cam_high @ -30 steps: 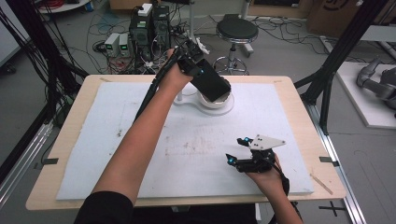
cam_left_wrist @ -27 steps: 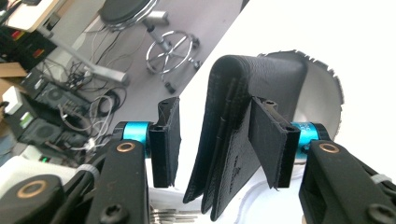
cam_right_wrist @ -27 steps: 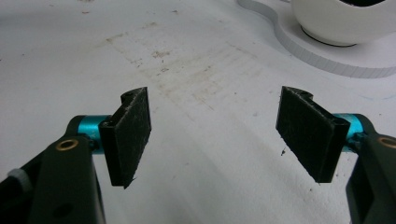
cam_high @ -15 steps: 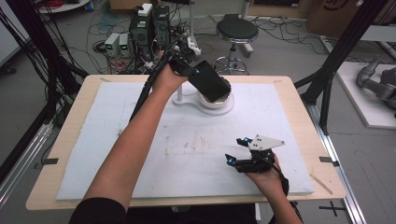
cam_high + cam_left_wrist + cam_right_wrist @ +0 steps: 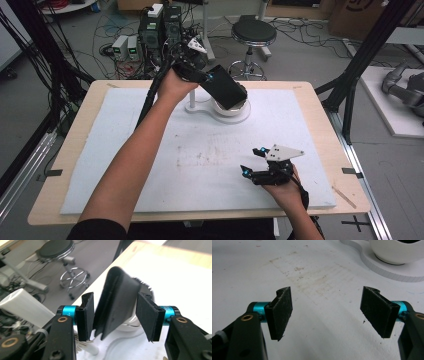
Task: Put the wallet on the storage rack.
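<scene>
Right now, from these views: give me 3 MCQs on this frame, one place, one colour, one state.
1. Where is the black pouch?
A. flat on the mat's near edge
B. held above the white bowl
C. on the stool

2. What colour are the collars behind the jaw pads?
A. red
B. yellow
C. blue

3. How does the right gripper stand?
A. open, nothing between its jaws
B. shut on the bowl
C. shut on the pouch

Answers:
1 B, the left gripper holds the pouch tilted over the bowl at the far side of the white mat.
2 C, blue collars show in both gripper views.
3 A, only bare mat shows between its wide-apart pads.
</scene>
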